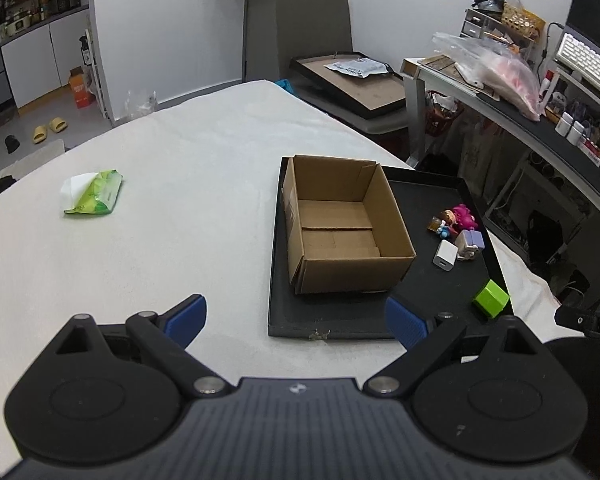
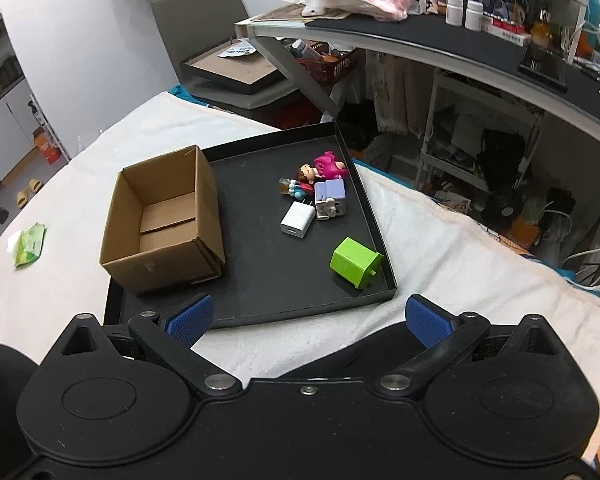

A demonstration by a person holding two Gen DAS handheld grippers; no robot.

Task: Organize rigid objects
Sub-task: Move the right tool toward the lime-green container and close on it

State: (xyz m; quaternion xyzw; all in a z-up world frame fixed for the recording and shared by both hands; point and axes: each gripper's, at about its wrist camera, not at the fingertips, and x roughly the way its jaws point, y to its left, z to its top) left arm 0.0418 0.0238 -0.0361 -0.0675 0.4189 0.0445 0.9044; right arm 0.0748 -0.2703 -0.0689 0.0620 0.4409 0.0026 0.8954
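Note:
A black tray [image 1: 340, 316] [image 2: 260, 280] lies on the white-covered table. On its left part stands an open, empty cardboard box [image 1: 344, 220] [image 2: 164, 220]. To the box's right lie a white charger [image 1: 445, 255] [image 2: 297, 219], a lilac toy block [image 1: 472, 241] [image 2: 331, 197], a pink toy [image 1: 464, 214] [image 2: 329, 165], a small doll figure [image 1: 446, 220] [image 2: 304, 176] and a green cube [image 1: 491, 298] [image 2: 354, 262]. My left gripper [image 1: 296, 318] hangs open before the tray's near edge. My right gripper [image 2: 310, 320] is open too, empty, just short of the tray.
A green tissue pack [image 1: 94, 192] [image 2: 28, 245] lies on the table [image 1: 160, 200] to the left. A cluttered desk [image 1: 540, 120] [image 2: 440, 40] stands to the right, and a chair with a framed board [image 1: 352, 80] behind the table.

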